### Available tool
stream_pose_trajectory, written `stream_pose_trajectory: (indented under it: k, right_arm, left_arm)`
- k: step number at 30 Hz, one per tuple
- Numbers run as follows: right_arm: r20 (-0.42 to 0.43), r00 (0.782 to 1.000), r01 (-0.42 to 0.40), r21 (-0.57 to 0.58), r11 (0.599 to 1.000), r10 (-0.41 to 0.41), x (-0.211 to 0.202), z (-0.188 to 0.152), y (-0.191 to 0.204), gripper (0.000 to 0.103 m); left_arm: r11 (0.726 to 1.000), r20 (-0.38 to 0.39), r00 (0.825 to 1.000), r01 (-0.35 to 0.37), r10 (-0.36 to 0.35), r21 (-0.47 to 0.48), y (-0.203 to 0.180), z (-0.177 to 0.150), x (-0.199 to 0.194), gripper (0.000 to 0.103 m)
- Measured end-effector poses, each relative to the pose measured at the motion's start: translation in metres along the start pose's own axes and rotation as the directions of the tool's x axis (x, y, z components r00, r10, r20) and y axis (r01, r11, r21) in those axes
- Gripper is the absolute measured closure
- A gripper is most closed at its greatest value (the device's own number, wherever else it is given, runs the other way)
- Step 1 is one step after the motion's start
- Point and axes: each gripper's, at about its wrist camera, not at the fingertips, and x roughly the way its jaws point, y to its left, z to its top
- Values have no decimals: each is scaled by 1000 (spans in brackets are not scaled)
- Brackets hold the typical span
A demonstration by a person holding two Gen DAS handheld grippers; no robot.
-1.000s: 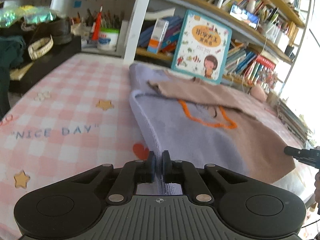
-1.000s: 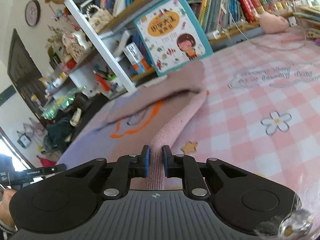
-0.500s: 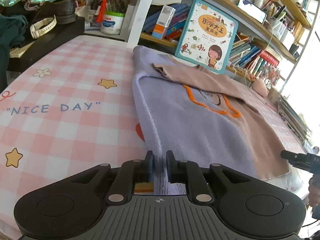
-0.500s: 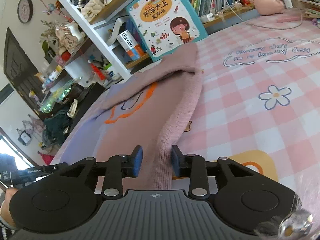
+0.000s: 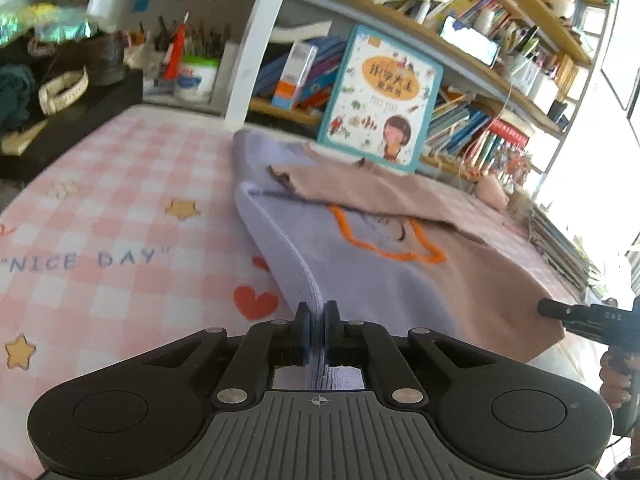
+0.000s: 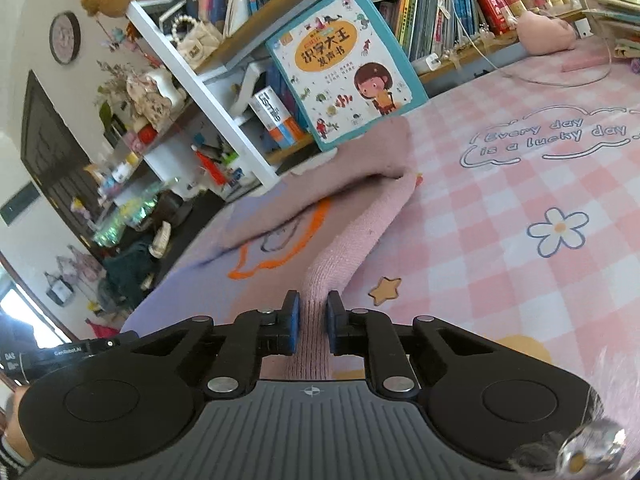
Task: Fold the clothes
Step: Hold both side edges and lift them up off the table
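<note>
Lilac edge: the sweater (image 5: 360, 280) lies on the pink checked sheet (image 5: 120, 208), hem toward six o'clock.
Left gripper (image 5: 316, 330): jaws closing, clamped on the lilac hem (folded thin).
Right gripper (image 6: 311, 326): jaws closing, pinching the pink hem at six o'clock.
Picture book (image 6: 344, 64): at twelve o'clock, propped against the shelves.
</note>
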Motion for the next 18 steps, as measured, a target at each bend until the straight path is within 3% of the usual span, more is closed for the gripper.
stream_pose_trajectory:
  k: [6, 13, 18]
  right_arm:
    - [-58, 997, 50, 6, 999, -49, 7, -9, -8, 90]
    - [-67, 997, 34, 25, 999, -32, 7, -11, -12, 87]
    - [-76, 997, 28, 22, 999, -27, 6, -11, -11, 90]
  left_arm:
    - [999, -59, 998, -5, 2, -41, 13, -10, 7, 97]
    - [996, -69, 997, 26, -33, -91, 22, -12, 12, 90]
    - [994, -63, 997, 42, -49, -101, 26, -14, 11, 98]
